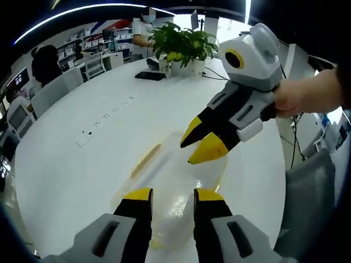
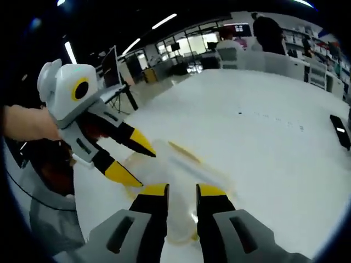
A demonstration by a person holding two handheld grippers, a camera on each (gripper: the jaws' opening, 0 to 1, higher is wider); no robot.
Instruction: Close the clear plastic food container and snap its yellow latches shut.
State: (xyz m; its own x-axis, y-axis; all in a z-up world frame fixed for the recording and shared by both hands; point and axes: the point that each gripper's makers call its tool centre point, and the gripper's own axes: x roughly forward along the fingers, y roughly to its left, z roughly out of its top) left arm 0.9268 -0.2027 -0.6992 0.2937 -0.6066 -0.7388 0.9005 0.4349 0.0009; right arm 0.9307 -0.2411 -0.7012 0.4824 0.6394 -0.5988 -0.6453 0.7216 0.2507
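**Both tongs over the clear container**

My left tongs (image 1: 172, 196) hang nearest, jaws apart, above the clear container (image 1: 174, 181) on the white table (image 1: 82, 170). My right tongs (image 1: 198, 146) hover over its far end, jaws also apart. One yellow latch (image 1: 145, 159) shows along its side.

Open-plan office, large white table (image 1: 82, 164), potted plants (image 1: 181, 46), shelving (image 1: 82, 46)

1. A big white table (image 1: 82, 170) takes most of both views.
2. A green potted plant (image 1: 181, 44) stands at its far end.
3. A flat dark object (image 1: 149, 75) lies on the table near the plant.
4. Grey chairs (image 1: 49, 93) stand along the table's edge.
5. A person (image 2: 269, 34) in dark clothes is in the background.
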